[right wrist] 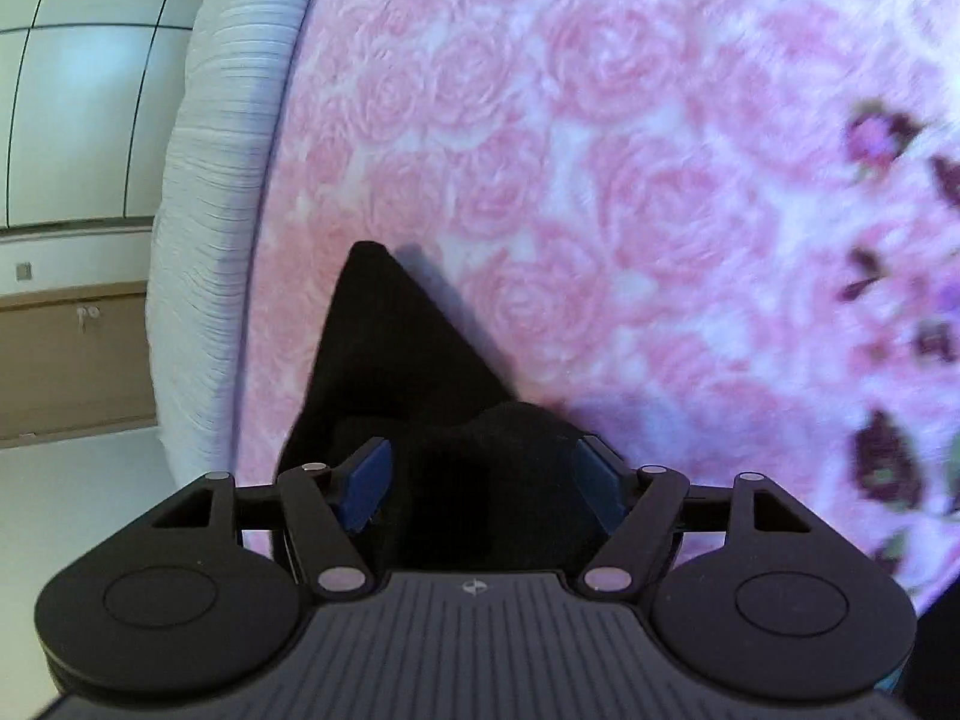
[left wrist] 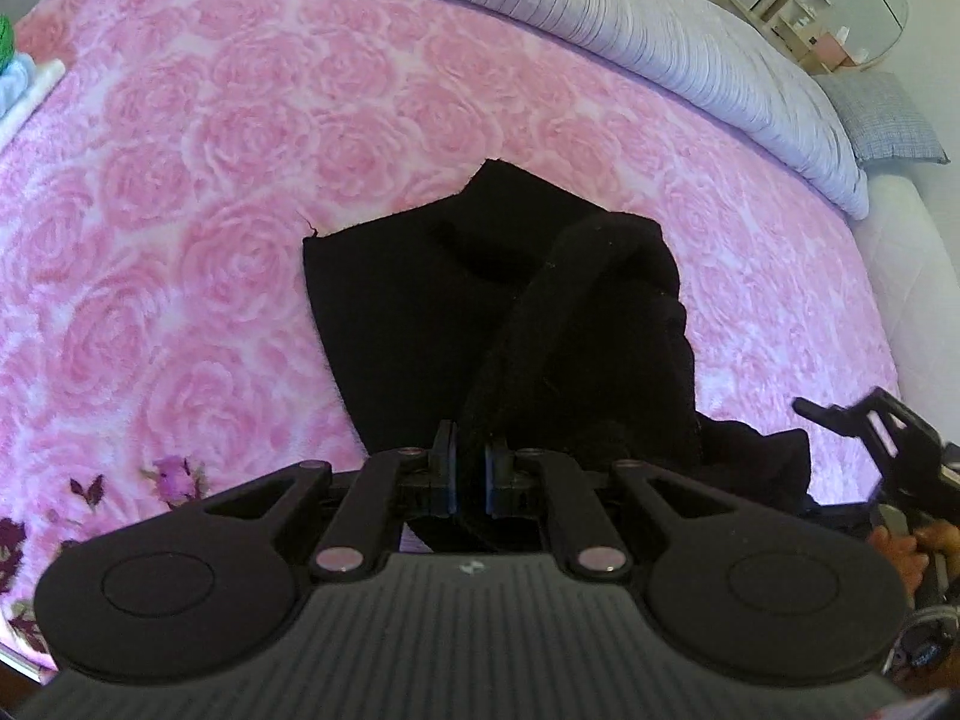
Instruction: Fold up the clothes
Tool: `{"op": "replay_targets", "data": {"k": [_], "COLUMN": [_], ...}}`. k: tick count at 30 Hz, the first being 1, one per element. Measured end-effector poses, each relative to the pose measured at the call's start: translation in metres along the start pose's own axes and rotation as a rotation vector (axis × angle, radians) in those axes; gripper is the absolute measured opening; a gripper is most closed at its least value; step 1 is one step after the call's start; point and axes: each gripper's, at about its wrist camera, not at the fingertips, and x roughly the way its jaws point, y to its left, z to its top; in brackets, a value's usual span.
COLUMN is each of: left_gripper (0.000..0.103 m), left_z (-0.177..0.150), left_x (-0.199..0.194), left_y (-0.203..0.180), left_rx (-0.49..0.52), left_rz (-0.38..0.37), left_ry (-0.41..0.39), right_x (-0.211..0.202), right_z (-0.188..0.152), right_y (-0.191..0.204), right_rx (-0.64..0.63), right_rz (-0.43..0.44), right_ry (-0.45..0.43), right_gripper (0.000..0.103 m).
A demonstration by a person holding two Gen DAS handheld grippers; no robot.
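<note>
A black garment (left wrist: pixel 420 312) lies partly folded on the pink rose-patterned blanket (left wrist: pixel 210 180). My left gripper (left wrist: pixel 471 468) is shut on a thick rolled fold of the black garment and lifts it from the near edge. My right gripper shows at the right edge of the left wrist view (left wrist: pixel 864 420). In the right wrist view my right gripper (right wrist: pixel 480 480) is open, its blue pads (right wrist: pixel 366 480) standing either side of a bunched black part of the garment (right wrist: pixel 396 348).
A white striped duvet (left wrist: pixel 630 30) is rolled along the far side of the bed, with a checked pillow (left wrist: pixel 888 120) beyond it. A dressing table with a mirror (left wrist: pixel 840 30) stands at the back right. White items (left wrist: pixel 24 90) sit at the left edge.
</note>
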Motion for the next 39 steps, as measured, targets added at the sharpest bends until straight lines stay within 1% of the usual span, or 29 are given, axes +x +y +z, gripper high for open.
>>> {"op": "replay_targets", "data": {"k": [1, 2, 3, 4, 5, 6, 7, 8, 10, 12, 14, 17, 21, 23, 25, 27, 29, 33, 35, 37, 39], "left_gripper": [0.006, 0.006, 0.006, 0.006, 0.006, 0.006, 0.006, 0.006, 0.006, 0.005, 0.005, 0.005, 0.005, 0.005, 0.005, 0.005, 0.005, 0.005, 0.005, 0.005, 0.005], "left_z": [-0.001, -0.001, -0.002, -0.003, -0.005, -0.006, -0.008, -0.01, -0.011, -0.006, 0.009, 0.045, 0.1, 0.126, 0.146, 0.163, 0.173, 0.172, 0.163, 0.155, 0.146], "left_x": [0.001, 0.003, 0.005, 0.009, 0.013, 0.017, 0.02, 0.023, 0.025, 0.018, 0.004, -0.031, -0.092, -0.126, -0.16, -0.197, -0.235, -0.296, -0.317, -0.328, -0.332], "left_y": [0.001, 0.004, 0.007, 0.012, 0.018, 0.023, 0.027, 0.031, 0.036, 0.032, 0.024, 0.003, -0.033, -0.053, -0.068, -0.08, -0.087, -0.093, -0.091, -0.088, -0.087], "left_rx": [-0.007, -0.029, -0.054, -0.103, -0.151, -0.199, -0.245, -0.292, -0.367, -0.398, -0.385, -0.303, -0.153, -0.073, -0.019, 0.021, 0.049, 0.073, 0.07, 0.074, 0.07], "left_rz": [-0.006, -0.018, -0.033, -0.067, -0.101, -0.135, -0.171, -0.207, -0.274, -0.332, -0.386, -0.461, -0.559, -0.595, -0.628, -0.674, -0.724, -0.788, -0.808, -0.799, -0.785], "left_ry": [0.005, 0.01, 0.017, 0.033, 0.049, 0.064, 0.073, 0.083, 0.093, 0.08, 0.046, -0.041, -0.172, -0.244, -0.316, -0.398, -0.474, -0.588, -0.612, -0.616, -0.602], "right_x": [0.007, 0.013, 0.019, 0.022, 0.023, 0.021, 0.018, 0.017, 0.013, 0.005, -0.006, -0.035, -0.077, -0.098, -0.119, -0.139, -0.158, -0.198, -0.217, -0.237, -0.257], "right_z": [0.001, 0.002, 0.0, -0.004, -0.007, -0.011, -0.013, -0.016, -0.02, -0.021, -0.02, -0.013, -0.002, 0.003, 0.009, 0.006, 0.001, -0.009, -0.014, -0.02, -0.025], "right_y": [0.001, 0.003, 0.003, 0.0, -0.005, -0.012, -0.02, -0.027, -0.036, -0.029, -0.015, 0.03, 0.095, 0.128, 0.16, 0.179, 0.195, 0.225, 0.24, 0.255, 0.27], "right_rx": [0.007, -0.002, -0.009, 0.003, 0.027, 0.056, 0.085, 0.114, 0.147, 0.133, 0.113, 0.049, -0.045, -0.092, -0.139, -0.182, -0.223, -0.306, -0.347, -0.389, -0.431], "right_rz": [-0.006, -0.044, -0.084, -0.097, -0.1, -0.1, -0.091, -0.078, -0.043, 0.004, 0.056, 0.171, 0.331, 0.411, 0.49, 0.534, 0.566, 0.629, 0.661, 0.693, 0.724], "right_ry": [0.005, 0.025, 0.057, 0.091, 0.12, 0.138, 0.144, 0.142, 0.134, 0.112, 0.088, 0.027, -0.061, -0.105, -0.15, -0.176, -0.197, -0.238, -0.259, -0.279, -0.3], "right_gripper": [0.071, 0.067, 0.059, 0.039, 0.028, 0.025, 0.02, 0.018, 0.016, 0.015, 0.014, 0.014, 0.014, 0.014, 0.014, 0.014, 0.014, 0.014, 0.014, 0.014, 0.014]}}
